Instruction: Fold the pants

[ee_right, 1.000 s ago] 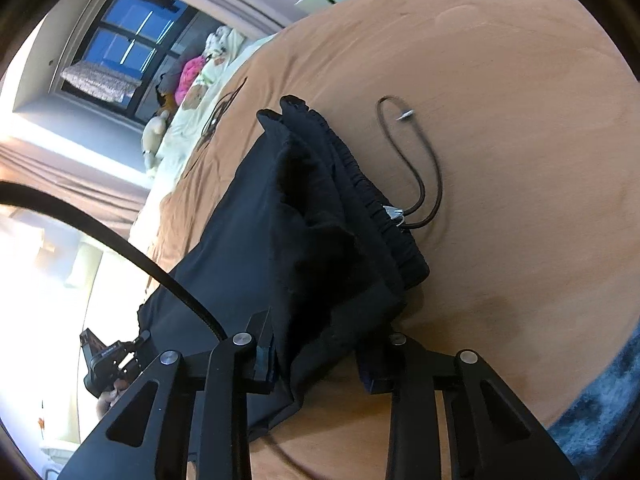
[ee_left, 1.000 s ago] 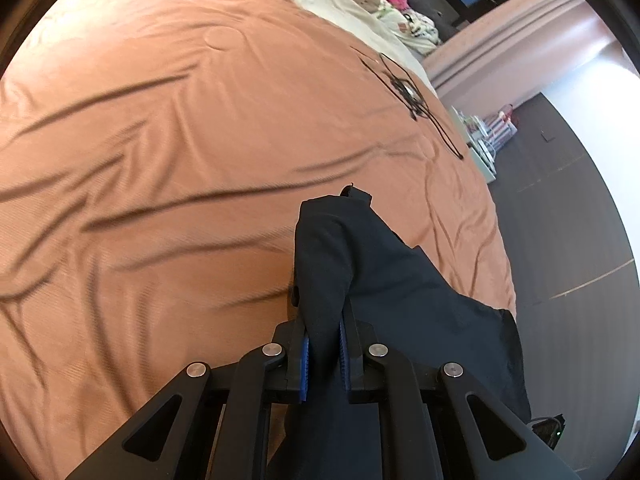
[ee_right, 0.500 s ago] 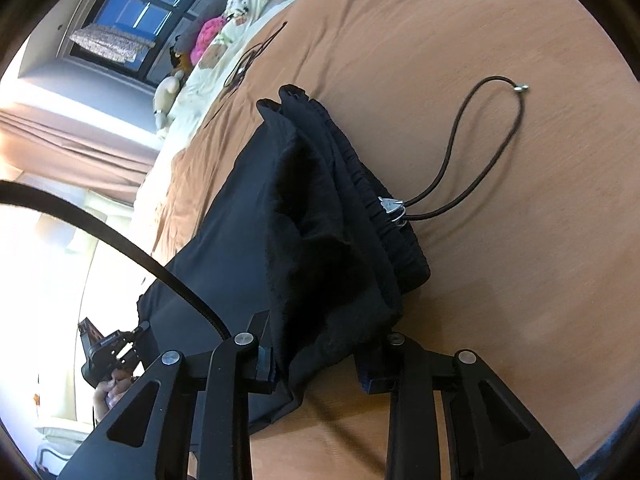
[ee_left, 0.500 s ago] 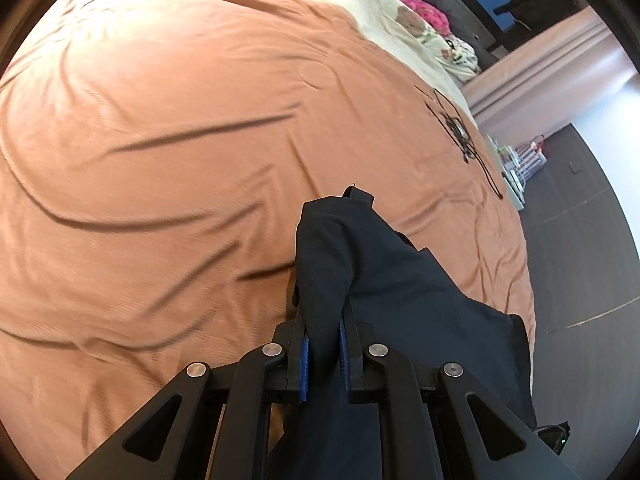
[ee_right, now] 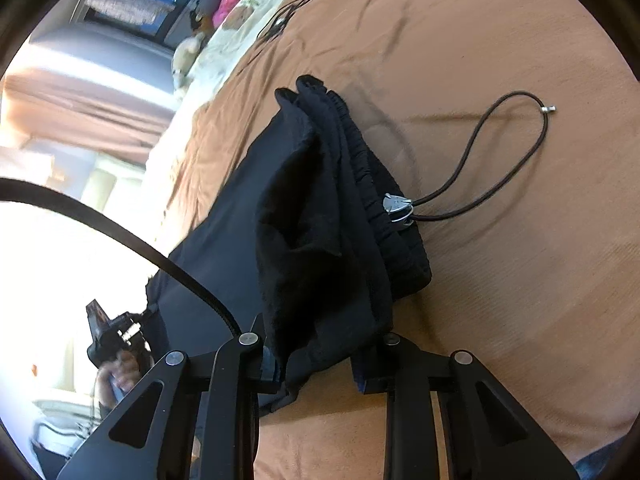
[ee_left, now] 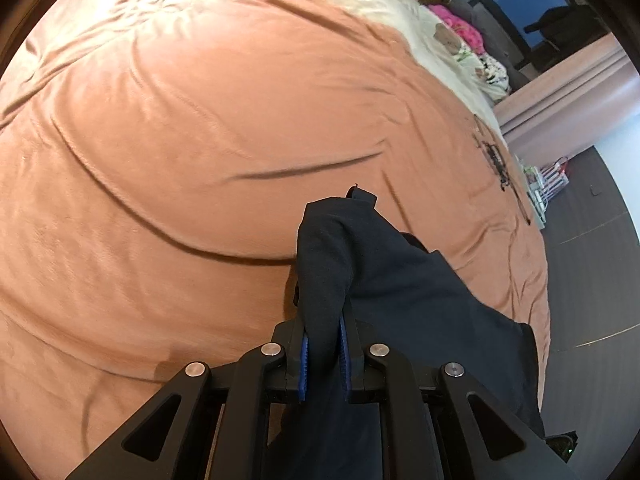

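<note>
Dark navy pants (ee_left: 404,292) lie on an orange bedspread (ee_left: 192,152). My left gripper (ee_left: 323,354) is shut on a bunched leg end of the pants, held just above the bed. In the right wrist view my right gripper (ee_right: 316,364) is shut on a thick fold of the pants (ee_right: 320,216) near the elastic waistband. The waistband's dark drawstring (ee_right: 504,152) loops out to the right on the bedspread (ee_right: 500,300). The left gripper and the hand holding it (ee_right: 116,344) show at the far end of the pants.
A black cable tangle (ee_left: 498,160) lies at the bed's right edge. Soft toys and a pink item (ee_left: 460,28) sit on the cream cover at the far end. A curtain (ee_left: 568,84) and dark floor (ee_left: 592,280) lie beyond the right edge.
The left gripper has moved over the bed with the leg end, so more open bedspread shows ahead. The right gripper has tilted and the drawstring loop has swung out to the right.
</note>
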The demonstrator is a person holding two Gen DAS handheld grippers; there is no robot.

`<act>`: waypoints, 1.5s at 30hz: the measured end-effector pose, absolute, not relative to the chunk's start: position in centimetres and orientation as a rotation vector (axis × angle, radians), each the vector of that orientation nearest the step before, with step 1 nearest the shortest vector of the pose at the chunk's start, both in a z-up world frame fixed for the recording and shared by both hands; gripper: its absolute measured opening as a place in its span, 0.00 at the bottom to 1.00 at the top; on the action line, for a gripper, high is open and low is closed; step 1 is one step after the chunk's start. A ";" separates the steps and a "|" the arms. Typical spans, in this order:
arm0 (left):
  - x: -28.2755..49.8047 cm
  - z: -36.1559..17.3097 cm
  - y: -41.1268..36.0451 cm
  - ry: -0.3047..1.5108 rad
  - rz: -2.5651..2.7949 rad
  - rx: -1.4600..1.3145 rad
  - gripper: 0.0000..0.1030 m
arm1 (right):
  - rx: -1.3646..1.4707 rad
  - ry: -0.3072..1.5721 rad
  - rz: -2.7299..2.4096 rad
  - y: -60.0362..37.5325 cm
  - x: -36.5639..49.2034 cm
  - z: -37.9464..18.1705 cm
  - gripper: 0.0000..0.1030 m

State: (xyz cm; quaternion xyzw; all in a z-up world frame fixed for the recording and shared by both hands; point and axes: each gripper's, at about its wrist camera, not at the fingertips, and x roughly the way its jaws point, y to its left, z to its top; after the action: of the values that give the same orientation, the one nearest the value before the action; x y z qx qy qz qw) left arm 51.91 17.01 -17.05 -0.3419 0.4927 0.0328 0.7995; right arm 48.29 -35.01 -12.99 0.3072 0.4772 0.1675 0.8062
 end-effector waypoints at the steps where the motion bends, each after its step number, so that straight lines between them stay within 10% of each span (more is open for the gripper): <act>1: 52.1 -17.4 17.2 1.082 0.081 -0.731 0.19 | 0.616 1.037 0.333 -34.9 48.6 -12.9 0.27; 7: 50.8 -17.1 17.5 1.102 0.111 -0.692 0.50 | 0.567 1.043 0.271 -37.1 49.2 -11.9 0.50; 45: 31.0 -19.3 16.1 1.072 0.060 -0.875 0.44 | 0.311 0.887 0.505 -31.0 46.9 -9.2 0.60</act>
State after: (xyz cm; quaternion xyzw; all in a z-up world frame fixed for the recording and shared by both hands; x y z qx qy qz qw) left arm 31.00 16.08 -19.27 -0.4035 0.4943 0.0279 0.7695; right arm 46.87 -30.98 -9.19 0.1484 0.4226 0.2409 0.8610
